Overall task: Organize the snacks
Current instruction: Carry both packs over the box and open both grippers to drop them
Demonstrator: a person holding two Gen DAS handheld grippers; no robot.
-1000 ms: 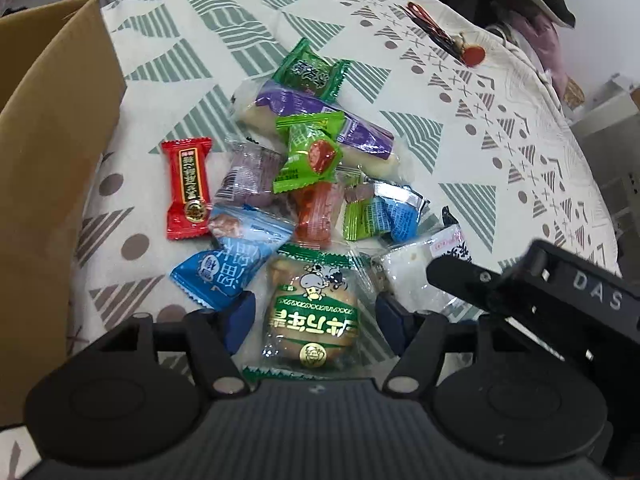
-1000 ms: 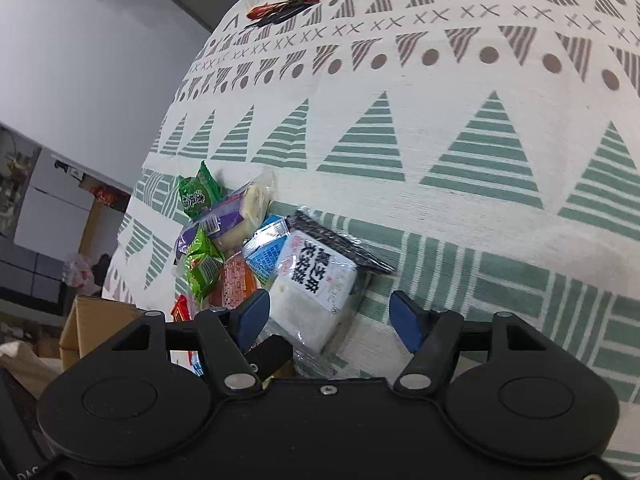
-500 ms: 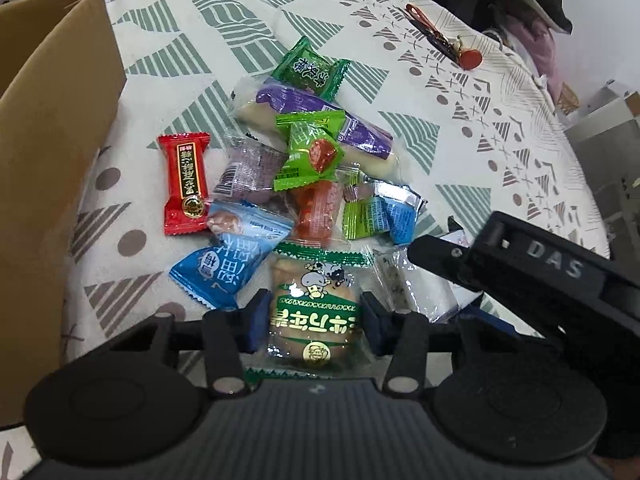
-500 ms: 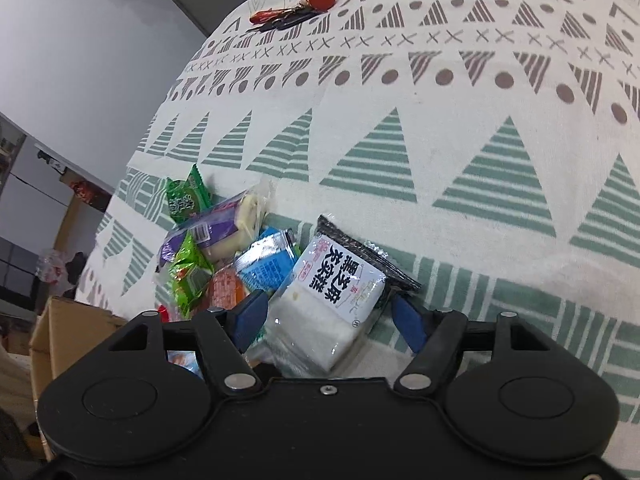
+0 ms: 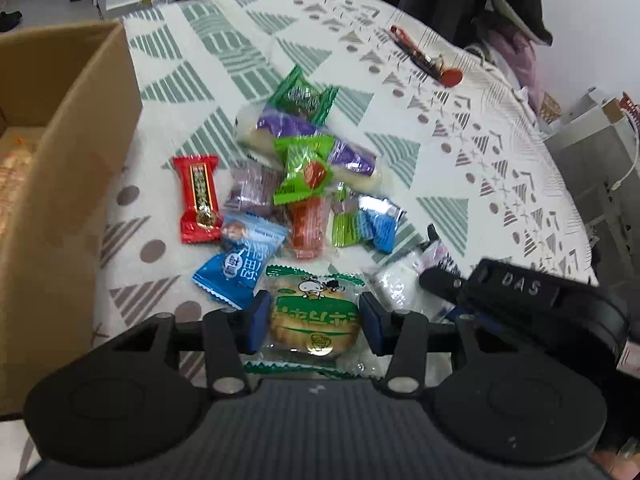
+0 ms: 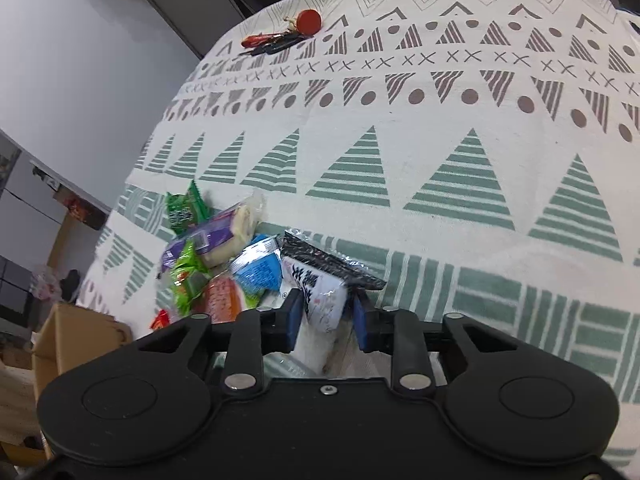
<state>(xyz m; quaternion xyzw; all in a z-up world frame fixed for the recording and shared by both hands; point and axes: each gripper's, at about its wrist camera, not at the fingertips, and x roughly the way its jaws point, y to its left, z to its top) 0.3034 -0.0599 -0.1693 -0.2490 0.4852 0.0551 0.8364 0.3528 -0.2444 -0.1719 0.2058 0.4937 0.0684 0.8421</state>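
Observation:
A heap of wrapped snacks lies on the patterned tablecloth (image 5: 208,60). My left gripper (image 5: 312,316) is shut on a clear packet with a round pastry and a green label (image 5: 316,300), at the near edge of the heap. In the right wrist view my right gripper (image 6: 326,314) has its jaws closing, and the blue pads press the sides of a white packet with black writing (image 6: 320,292). That packet (image 5: 396,284) also shows in the left wrist view, beside the right gripper's black body (image 5: 520,296). A red candy (image 5: 199,200) and a blue packet (image 5: 240,268) lie close by.
An open cardboard box (image 5: 60,160) stands at the left of the heap, and its corner (image 6: 80,332) shows in the right wrist view. A bunch of keys with a red tag (image 5: 432,64) lies at the far side of the cloth. A chair with clothes stands behind the table.
The left jaws have come in onto the pastry packet and the view has risen a little. The right jaws have come in from wide apart onto the white packet.

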